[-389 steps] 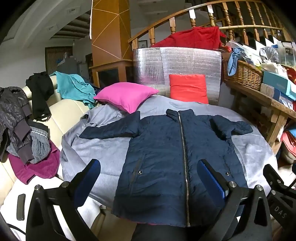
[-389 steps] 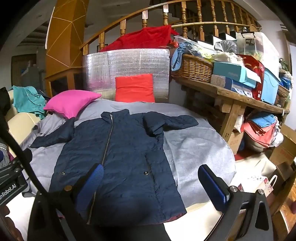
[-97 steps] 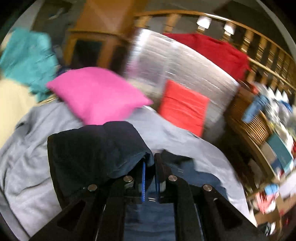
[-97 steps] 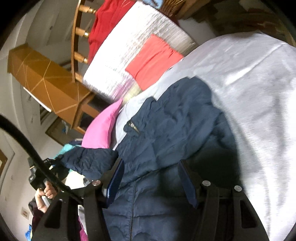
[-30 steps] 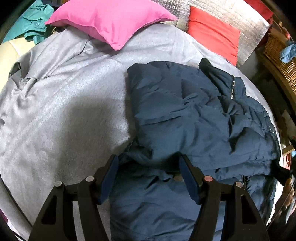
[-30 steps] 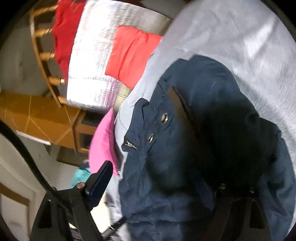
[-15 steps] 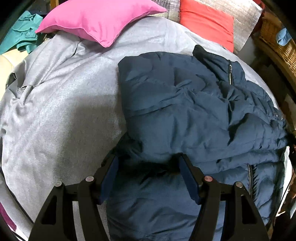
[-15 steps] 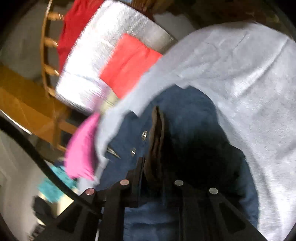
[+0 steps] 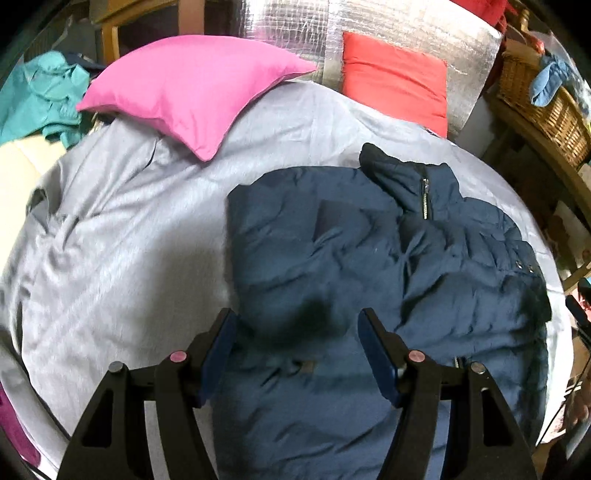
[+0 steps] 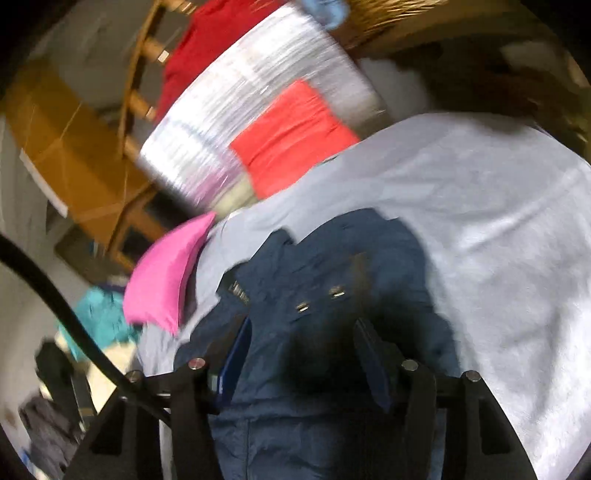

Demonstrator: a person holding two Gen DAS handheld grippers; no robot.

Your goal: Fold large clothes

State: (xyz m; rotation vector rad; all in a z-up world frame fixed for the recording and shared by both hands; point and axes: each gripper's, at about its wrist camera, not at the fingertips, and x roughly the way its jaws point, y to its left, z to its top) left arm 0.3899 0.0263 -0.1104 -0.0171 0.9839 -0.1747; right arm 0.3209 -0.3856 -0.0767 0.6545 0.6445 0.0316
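A navy puffer jacket (image 9: 369, 266) lies on the grey sheet (image 9: 122, 236) with both sleeves folded in over its front; its collar and zipper point toward the far side. My left gripper (image 9: 297, 334) is open and empty, hovering just above the folded left sleeve. In the blurred right wrist view the jacket (image 10: 332, 306) shows its snaps, and my right gripper (image 10: 301, 354) is open over its right side, holding nothing.
A pink pillow (image 9: 192, 88) and a red cushion (image 9: 395, 85) lie at the far edge against a silver foil panel (image 9: 295, 33). A wicker basket (image 9: 543, 99) sits on a wooden shelf at right. Teal clothes (image 9: 40, 99) lie on the left.
My right gripper was shut on the jacket's right sleeve edge half a second ago and has now opened and let it go. My left gripper stays open and has pulled back slightly.
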